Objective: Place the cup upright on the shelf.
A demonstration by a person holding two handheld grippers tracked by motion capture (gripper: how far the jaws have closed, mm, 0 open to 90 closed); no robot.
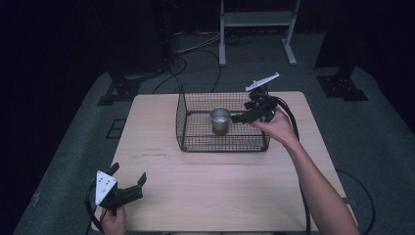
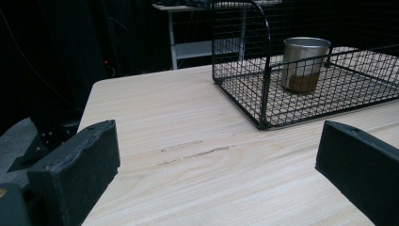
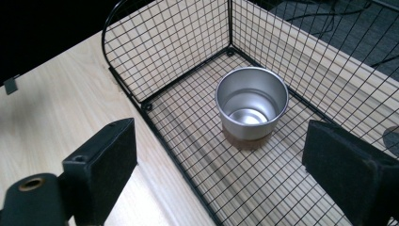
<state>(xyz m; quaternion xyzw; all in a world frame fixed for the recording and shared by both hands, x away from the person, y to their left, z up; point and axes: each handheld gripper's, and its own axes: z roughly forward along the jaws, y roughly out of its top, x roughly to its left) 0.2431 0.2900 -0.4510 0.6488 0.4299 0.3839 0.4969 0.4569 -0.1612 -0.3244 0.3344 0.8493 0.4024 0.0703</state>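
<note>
Cup (image 1: 220, 119): I count one, metal, upright inside one black wire basket (image 1: 195, 142) on the counter (image 1: 220, 191). Right hand-held gripper (image 1: 236, 119) sits at the basket's right end, jaws wide, empty. Left hand-held gripper (image 1: 128, 178) near my front-left counter edge, also wide, empty.

Basket (image 1: 195, 142) sits on my bench (image 1: 220, 191), toward the far side, about centre. Cup (image 1: 220, 120) stands upright in the basket, mid-floor, apart from its walls. My right tool (image 1: 243, 117) is over the basket's right end, just right of the cup. My left tool (image 1: 128, 177) is at the near-left corner of the bench, well apart from the basket.
</note>
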